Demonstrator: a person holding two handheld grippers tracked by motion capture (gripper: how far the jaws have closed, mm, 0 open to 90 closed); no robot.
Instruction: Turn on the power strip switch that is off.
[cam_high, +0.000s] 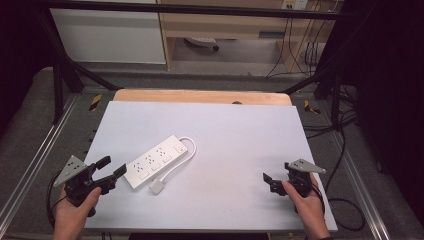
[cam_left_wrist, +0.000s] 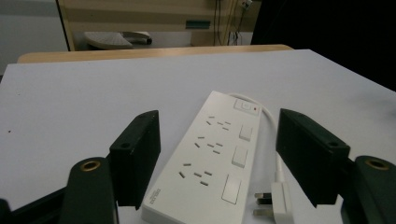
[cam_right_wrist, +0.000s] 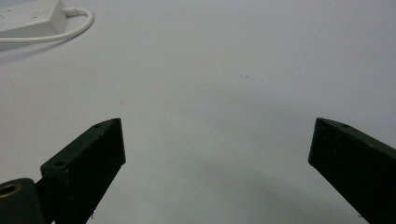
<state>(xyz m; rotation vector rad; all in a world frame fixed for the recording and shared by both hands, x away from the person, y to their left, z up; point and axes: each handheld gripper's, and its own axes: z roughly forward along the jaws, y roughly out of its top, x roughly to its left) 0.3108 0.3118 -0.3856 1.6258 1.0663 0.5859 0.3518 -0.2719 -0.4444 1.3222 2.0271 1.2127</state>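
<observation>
A white power strip (cam_high: 155, 160) with three sockets lies at an angle on the left half of the white tabletop (cam_high: 235, 150). Its white cable (cam_high: 187, 148) loops back to a plug (cam_high: 157, 187) resting beside the strip's near end. My left gripper (cam_high: 112, 166) sits just left of that near end, held in a hand. In the left gripper view its jaws stand open, with the strip (cam_left_wrist: 210, 154) and plug (cam_left_wrist: 275, 200) lying ahead between them, and the pads (cam_left_wrist: 140, 154) clear of the strip. My right gripper (cam_high: 276, 176) hovers open over bare table at the front right, nothing between its jaws (cam_right_wrist: 215, 154).
A wooden edge (cam_high: 200, 96) borders the table at the back. Black frame bars (cam_high: 60, 75) rise at both rear corners. Cables (cam_high: 345, 150) trail over the floor on the right. A white cabinet (cam_high: 110, 35) and a wooden shelf stand behind.
</observation>
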